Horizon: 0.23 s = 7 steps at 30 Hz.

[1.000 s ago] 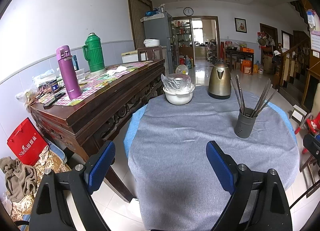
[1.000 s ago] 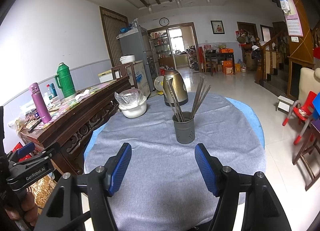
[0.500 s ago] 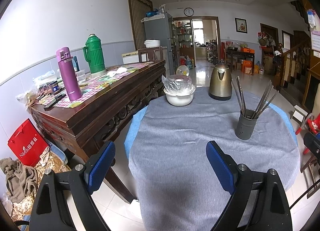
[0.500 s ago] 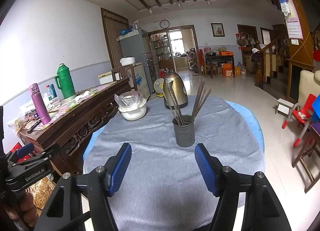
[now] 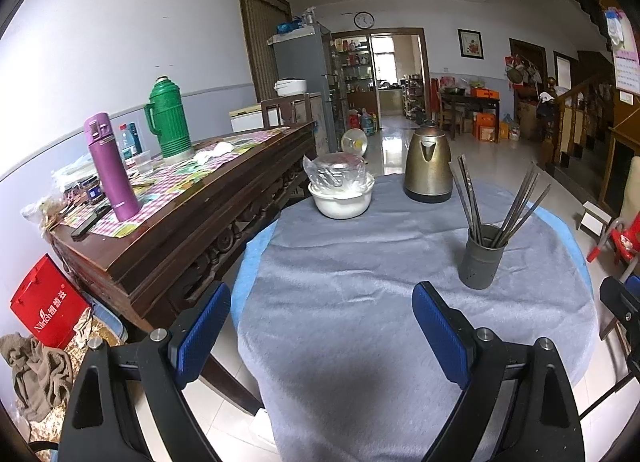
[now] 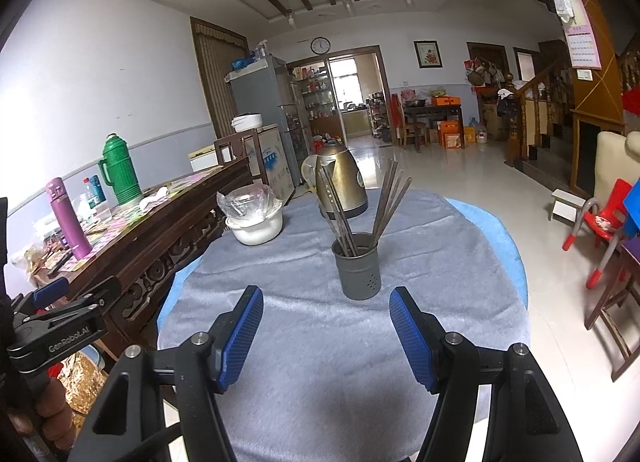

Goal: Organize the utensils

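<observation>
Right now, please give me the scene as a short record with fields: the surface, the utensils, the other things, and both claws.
surface: round table with grey cloth
utensils: chopsticks standing upright and fanned out in a grey holder
other things on table: kettle; white bowl with a plastic-wrapped item on top
left claw: open, holding nothing
right claw: open, holding nothing, holder just ahead of it

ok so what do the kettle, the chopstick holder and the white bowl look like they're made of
Kettle: metal, likely brushed steel with a bronze tint, given its soft sheen. Chopstick holder: dull grey metal, probably, with small punched holes. White bowl: glossy, ceramic or enamel, cannot tell which; crinkled clear plastic covers it.
</observation>
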Tool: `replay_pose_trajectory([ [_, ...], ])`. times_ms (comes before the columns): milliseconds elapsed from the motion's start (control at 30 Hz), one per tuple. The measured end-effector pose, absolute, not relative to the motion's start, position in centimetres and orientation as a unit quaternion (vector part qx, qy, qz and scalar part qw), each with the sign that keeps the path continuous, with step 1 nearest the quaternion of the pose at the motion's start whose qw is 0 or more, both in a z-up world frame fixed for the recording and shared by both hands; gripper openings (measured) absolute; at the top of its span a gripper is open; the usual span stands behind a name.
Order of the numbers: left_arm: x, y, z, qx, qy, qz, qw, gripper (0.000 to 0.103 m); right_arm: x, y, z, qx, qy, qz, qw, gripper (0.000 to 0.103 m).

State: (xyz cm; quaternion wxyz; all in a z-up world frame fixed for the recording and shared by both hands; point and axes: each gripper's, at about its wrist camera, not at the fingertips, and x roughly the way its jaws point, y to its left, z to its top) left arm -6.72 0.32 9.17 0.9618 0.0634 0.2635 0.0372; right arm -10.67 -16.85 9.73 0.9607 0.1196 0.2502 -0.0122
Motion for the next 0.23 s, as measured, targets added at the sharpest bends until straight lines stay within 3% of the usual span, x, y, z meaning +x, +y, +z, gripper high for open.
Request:
replay_pose_trajectory([
  [233,-3.5,-0.2,8.0,0.061,0.273,0.035,0.959,0.092,-8.0,-17.7,9.5,0.116,0.251,-0.015,0.961,0.069],
])
